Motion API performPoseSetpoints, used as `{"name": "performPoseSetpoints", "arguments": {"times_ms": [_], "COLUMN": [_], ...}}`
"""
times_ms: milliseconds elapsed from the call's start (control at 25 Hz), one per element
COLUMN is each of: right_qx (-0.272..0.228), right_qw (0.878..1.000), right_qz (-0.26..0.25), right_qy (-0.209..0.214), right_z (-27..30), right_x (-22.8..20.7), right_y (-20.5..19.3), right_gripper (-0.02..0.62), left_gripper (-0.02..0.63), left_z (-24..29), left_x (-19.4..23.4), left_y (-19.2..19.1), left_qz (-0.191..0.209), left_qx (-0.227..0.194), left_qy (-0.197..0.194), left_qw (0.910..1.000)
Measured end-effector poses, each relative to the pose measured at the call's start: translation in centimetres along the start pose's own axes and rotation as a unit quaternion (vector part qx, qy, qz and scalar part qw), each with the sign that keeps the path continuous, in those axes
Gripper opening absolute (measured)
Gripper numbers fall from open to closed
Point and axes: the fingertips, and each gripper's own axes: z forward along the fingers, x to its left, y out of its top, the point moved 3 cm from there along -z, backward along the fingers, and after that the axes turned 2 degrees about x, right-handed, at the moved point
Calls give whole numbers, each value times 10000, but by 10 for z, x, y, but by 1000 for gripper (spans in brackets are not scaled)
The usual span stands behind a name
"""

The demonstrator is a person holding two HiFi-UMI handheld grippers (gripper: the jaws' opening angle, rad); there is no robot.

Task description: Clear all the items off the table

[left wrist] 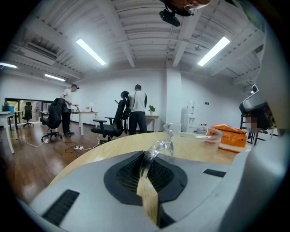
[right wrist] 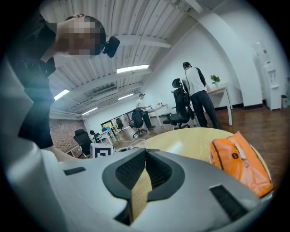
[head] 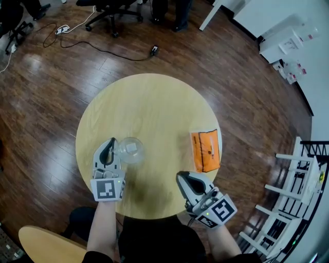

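A clear glass cup (head: 131,150) stands on the round wooden table (head: 149,97), left of middle. My left gripper (head: 110,145) is at the cup's left side, shut on its curved glass handle (left wrist: 156,149); the handle runs into the seam between the pads, with the cup (left wrist: 192,136) just beyond. An orange packet (head: 205,150) lies flat near the table's right edge. My right gripper (head: 184,180) hovers at the front edge, short of the packet (right wrist: 238,161), shut with nothing between its pads (right wrist: 144,172).
Dark wood floor surrounds the table. Office chairs (head: 110,7) and a cable with a power strip (head: 62,29) lie beyond the far edge. A white rack (head: 295,174) stands close on the right. People stand at desks (left wrist: 136,113) in the background.
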Motion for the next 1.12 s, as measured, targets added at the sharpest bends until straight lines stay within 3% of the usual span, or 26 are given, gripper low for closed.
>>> {"name": "performPoseSetpoints", "arguments": {"times_ms": [280, 440, 560, 720, 800, 960, 1000, 1120], "right_qx": [51, 76, 42, -1, -253, -1452, -1649, -1866], "right_qw": [10000, 9999, 9998, 9998, 9993, 9856, 9810, 9763], "right_qz": [-35, -17, -45, -93, -51, 524, 645, 583], "right_qy": [16, 120, 166, 174, 280, 688, 792, 930], "right_z": [1, 2, 3, 2, -1, -23, -28, -39], "right_x": [5, 9, 13, 16, 18, 18, 18, 24], "right_y": [-6, -9, -8, -5, 3, 38, 48, 79], "right_gripper": [6, 6, 6, 5, 6, 20, 62, 106], "left_gripper": [5, 58, 143, 144, 144, 144, 134, 89], "left_z": [1, -4, -12, -24, -33, -60, -68, -95], "left_x": [0, 0, 4, -1, -6, -10, -8, 2], "left_y": [0, -7, -11, -18, -17, -6, 4, 50], "left_qz": [161, 196, 208, 171, 63, -250, -358, -666], "left_qx": [5, 134, 225, 406, 448, 438, 359, -126], "left_qy": [-31, 63, 212, 148, 80, 157, 235, 454], "left_qw": [9999, 9997, 9993, 9989, 9989, 9986, 9984, 9967]}}
